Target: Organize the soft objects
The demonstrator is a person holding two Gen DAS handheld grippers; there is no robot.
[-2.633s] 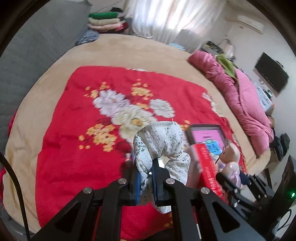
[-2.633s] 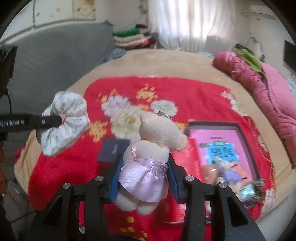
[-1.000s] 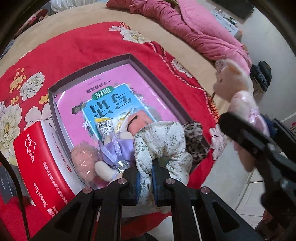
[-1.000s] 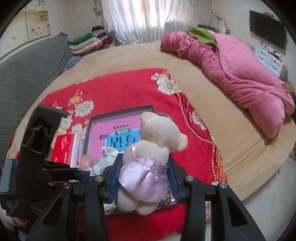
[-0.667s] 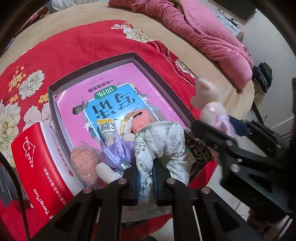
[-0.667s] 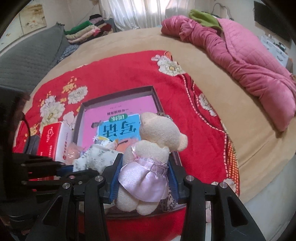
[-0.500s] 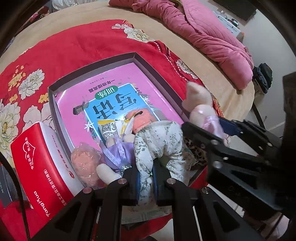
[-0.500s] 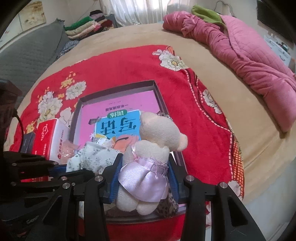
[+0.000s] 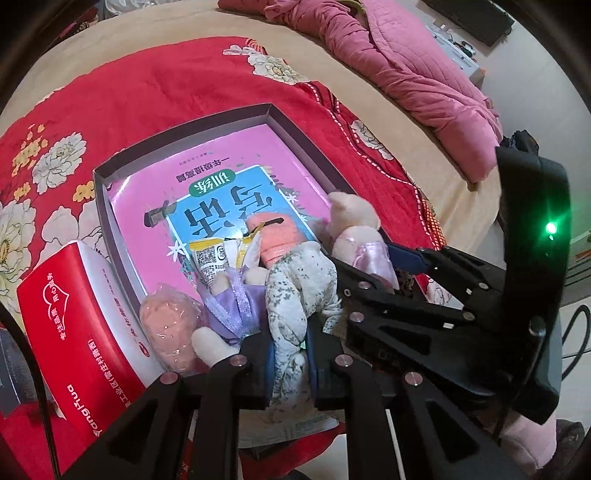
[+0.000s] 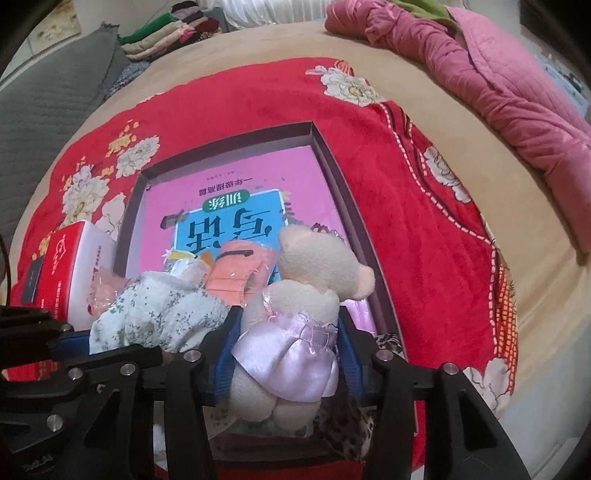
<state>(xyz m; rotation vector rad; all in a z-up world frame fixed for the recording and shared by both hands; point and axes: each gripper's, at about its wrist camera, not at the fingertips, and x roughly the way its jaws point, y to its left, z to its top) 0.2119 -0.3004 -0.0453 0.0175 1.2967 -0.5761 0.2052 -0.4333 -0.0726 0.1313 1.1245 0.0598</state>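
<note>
Both hand-held grippers (image 9: 290, 354) (image 10: 284, 363) over tray's (image 9: 295, 123) crowded near edge

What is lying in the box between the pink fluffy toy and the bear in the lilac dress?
In the left wrist view, a lilac-ribboned doll and the floral cloth toy lie between the pink fluffy toy and the bear.

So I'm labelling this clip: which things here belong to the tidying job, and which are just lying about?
Job:
- floral cloth toy, in left gripper
- bear in lilac dress, between right gripper's opening jaws
- shallow box
- pink plush

Lying about:
- red carton
- pink quilt
- folded clothes stack
</note>
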